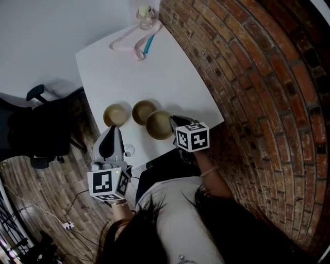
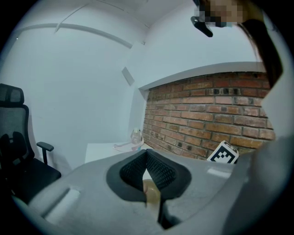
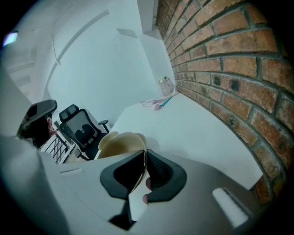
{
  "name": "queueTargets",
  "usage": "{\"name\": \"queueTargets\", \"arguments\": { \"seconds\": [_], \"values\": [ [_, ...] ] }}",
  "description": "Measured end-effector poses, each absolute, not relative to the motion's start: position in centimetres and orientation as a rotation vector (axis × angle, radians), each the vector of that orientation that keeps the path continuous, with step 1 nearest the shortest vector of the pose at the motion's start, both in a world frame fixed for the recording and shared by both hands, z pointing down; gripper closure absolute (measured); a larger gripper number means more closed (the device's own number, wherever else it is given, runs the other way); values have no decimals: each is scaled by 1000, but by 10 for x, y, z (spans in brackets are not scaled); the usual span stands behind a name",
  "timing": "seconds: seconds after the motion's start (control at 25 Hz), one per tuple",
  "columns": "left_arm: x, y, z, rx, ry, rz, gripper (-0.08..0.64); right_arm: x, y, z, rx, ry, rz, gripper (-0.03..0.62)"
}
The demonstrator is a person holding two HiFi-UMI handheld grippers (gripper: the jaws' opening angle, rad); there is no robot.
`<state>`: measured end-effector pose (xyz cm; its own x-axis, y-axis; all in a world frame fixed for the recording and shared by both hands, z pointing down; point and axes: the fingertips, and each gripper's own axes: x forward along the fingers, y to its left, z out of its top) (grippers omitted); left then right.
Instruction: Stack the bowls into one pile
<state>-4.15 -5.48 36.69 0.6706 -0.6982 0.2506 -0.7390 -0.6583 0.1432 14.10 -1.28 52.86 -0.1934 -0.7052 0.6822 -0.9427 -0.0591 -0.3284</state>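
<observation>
Three tan bowls sit near the front edge of the white table [image 1: 170,77]. In the head view the left bowl [image 1: 115,114] and the middle bowl [image 1: 143,110] rest apart on the tabletop. My right gripper [image 1: 173,121] is shut on the rim of the right bowl [image 1: 159,125], which overlaps the middle bowl's near side. The right gripper view shows that bowl [image 3: 120,141] with its rim clamped between the right gripper [image 3: 145,157] pads. My left gripper [image 1: 111,131] is just short of the left bowl, shut, holding nothing. A sliver of bowl [image 2: 151,193] shows below the left gripper [image 2: 146,153] tips.
A brick wall [image 1: 258,77] runs along the table's right side. At the far end stand a small bottle [image 1: 146,15], a pink strap [image 1: 126,44] and a blue pen [image 1: 149,45]. A black office chair [image 1: 36,129] is left of the table. A small clear round object [image 1: 129,150] lies by the front edge.
</observation>
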Motion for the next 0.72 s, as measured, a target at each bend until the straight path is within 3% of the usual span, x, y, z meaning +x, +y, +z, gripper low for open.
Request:
{"name": "queueTargets", "arguments": {
  "seconds": [0.72],
  "values": [
    [-80, -54, 365, 2579, -1291, 212, 561, 114, -37, 518, 1696, -1992, 1082, 571]
  ]
}}
